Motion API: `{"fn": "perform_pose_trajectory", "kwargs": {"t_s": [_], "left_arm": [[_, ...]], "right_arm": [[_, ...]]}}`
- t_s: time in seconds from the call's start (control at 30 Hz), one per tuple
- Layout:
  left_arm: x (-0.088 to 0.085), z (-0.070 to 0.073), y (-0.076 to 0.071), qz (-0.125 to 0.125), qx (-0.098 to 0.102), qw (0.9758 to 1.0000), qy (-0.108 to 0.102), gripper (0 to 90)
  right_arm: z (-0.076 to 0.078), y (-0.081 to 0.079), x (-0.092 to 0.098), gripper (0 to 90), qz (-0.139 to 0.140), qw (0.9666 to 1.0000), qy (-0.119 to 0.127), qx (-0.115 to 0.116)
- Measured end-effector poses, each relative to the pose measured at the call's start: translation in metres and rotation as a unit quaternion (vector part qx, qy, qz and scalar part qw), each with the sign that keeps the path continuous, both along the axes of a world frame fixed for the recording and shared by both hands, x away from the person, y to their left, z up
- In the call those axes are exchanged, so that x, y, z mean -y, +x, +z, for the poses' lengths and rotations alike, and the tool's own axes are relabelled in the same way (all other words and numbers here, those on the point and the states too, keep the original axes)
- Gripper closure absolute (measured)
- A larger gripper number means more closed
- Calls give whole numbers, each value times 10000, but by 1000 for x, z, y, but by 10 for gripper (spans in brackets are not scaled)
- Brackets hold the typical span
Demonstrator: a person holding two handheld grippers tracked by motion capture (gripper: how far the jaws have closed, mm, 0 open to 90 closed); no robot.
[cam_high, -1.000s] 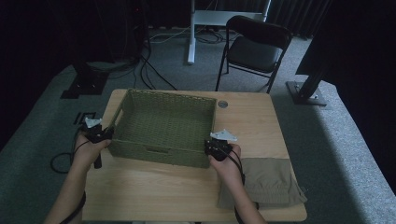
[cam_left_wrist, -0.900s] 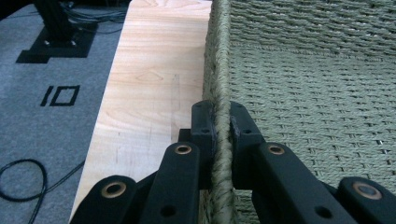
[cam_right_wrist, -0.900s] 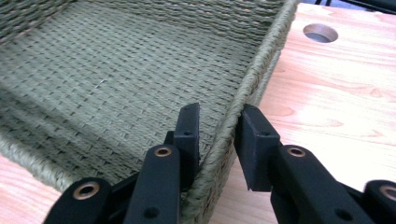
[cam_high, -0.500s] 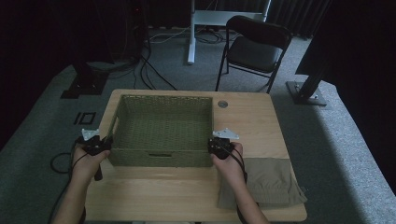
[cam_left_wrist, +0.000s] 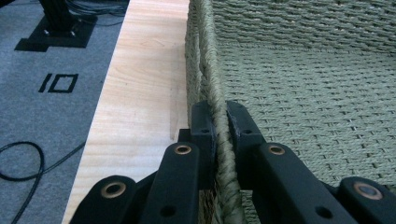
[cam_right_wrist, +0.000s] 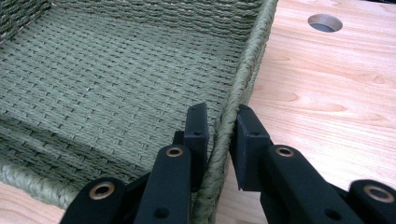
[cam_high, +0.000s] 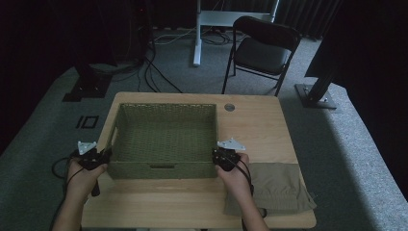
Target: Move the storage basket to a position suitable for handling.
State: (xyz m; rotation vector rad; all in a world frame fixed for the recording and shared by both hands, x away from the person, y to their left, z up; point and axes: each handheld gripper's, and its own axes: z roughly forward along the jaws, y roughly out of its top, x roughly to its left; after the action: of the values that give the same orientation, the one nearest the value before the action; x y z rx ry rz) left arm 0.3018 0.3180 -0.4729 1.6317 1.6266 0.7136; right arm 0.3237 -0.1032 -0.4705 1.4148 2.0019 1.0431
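A green woven basket (cam_high: 166,105) stands empty on the wooden table (cam_high: 255,130), square to its front edge. My left gripper (cam_high: 103,155) is at the basket's near left corner. In the left gripper view, the left gripper (cam_left_wrist: 219,119) is shut on the left wall's rope rim (cam_left_wrist: 205,56). My right gripper (cam_high: 217,157) is at the near right corner. In the right gripper view, the right gripper (cam_right_wrist: 219,122) has just been closing its jaws, and the right wall's rim (cam_right_wrist: 247,60) is pinched between them.
A folded olive cloth (cam_high: 279,188) lies on the table's front right corner, beside my right hand. A round cable hole (cam_high: 229,107) sits behind the basket's right side. A black chair (cam_high: 262,50) and stand bases are on the carpet beyond the table.
The basket, skewed a second ago, has been swung square and drawn nearer the front edge. My left hand came toward me with its corner. The right hand stayed nearly still.
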Motion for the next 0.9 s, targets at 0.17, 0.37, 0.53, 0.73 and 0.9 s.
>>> {"fn": "perform_pose_trajectory", "kwargs": {"t_s": [0.17,0.37,0.53,0.73,0.9], "left_arm": [[-6,-1,-3,19,15,10000,-59,843],[-12,-1,-6,10,0,10000,-92,843],[-12,-1,-5,3,8,10000,-65,842],[-14,-1,-5,-104,12,9998,-191,807],[-14,-2,-4,-656,133,9973,-316,426]], "right_arm": [[0,-6,-5,772,32,10000,-46,13],[0,-11,-10,771,28,10000,18,-27],[1,-11,-10,768,23,9999,39,-92],[2,-11,-10,759,41,9999,22,-133],[6,-7,-5,593,210,9994,282,-41]]}}
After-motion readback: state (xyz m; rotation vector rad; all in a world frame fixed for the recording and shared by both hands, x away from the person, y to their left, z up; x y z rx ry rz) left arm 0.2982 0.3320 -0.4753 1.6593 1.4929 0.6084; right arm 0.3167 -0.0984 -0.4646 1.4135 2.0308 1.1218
